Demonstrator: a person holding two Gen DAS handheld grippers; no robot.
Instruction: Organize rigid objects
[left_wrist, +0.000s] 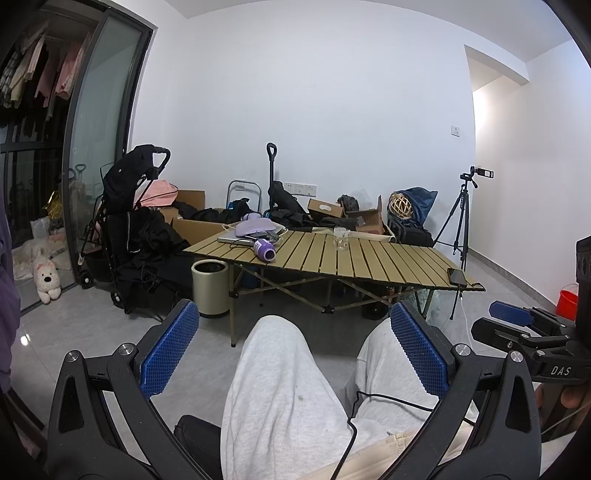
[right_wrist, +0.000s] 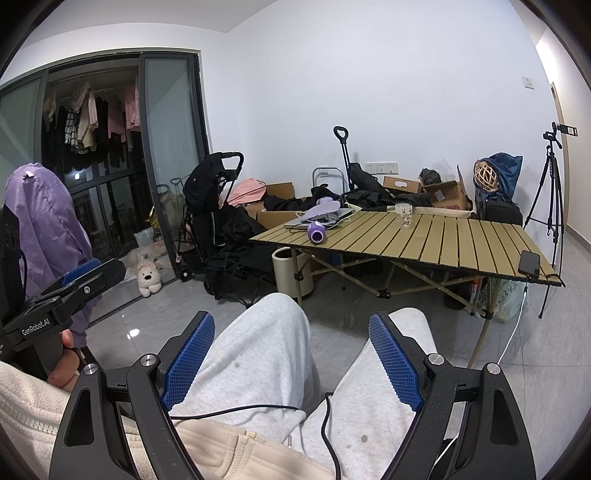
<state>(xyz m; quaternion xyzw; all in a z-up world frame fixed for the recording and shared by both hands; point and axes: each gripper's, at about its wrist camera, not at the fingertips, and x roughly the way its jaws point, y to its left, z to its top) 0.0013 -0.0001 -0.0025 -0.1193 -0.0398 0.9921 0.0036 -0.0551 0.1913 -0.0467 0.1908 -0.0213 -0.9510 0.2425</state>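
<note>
Left gripper (left_wrist: 293, 349): fingers (left_wrist: 170, 350) spread wide, blue pads bare, nothing held; poised above the seated person's grey-trousered knees (left_wrist: 280, 369), well short of the worktop (left_wrist: 369, 258).

Right gripper (right_wrist: 291, 356): fingers (right_wrist: 395, 360) likewise wide apart and empty, above the same knees, a black cable (right_wrist: 325, 424) trailing across the lap. In the left wrist view the right gripper shows side-on at the right edge; there its finger gap cannot be judged.

Worktop: slatted folding table, tan, standing on a grey tiled floor (left_wrist: 110, 332).

Items on the worktop:
- Purple cylindrical object (left_wrist: 266, 250), lying on its side near the far-left corner.
- Lilac item (left_wrist: 256, 226) on top of a flat silver device (left_wrist: 236, 240), just behind the purple cylinder.
- Clear glass cup (left_wrist: 341, 237), upright, toward the far edge, well right of the cylinder.
- Black phone (left_wrist: 457, 276), at the near-right corner, white cable hanging off the edge.

Around the worktop: cream bin (left_wrist: 209, 282) beside its left legs; black stroller (left_wrist: 125, 218) farther left; cardboard boxes (left_wrist: 364, 218) behind; tripod (left_wrist: 460, 218) to the right.
</note>
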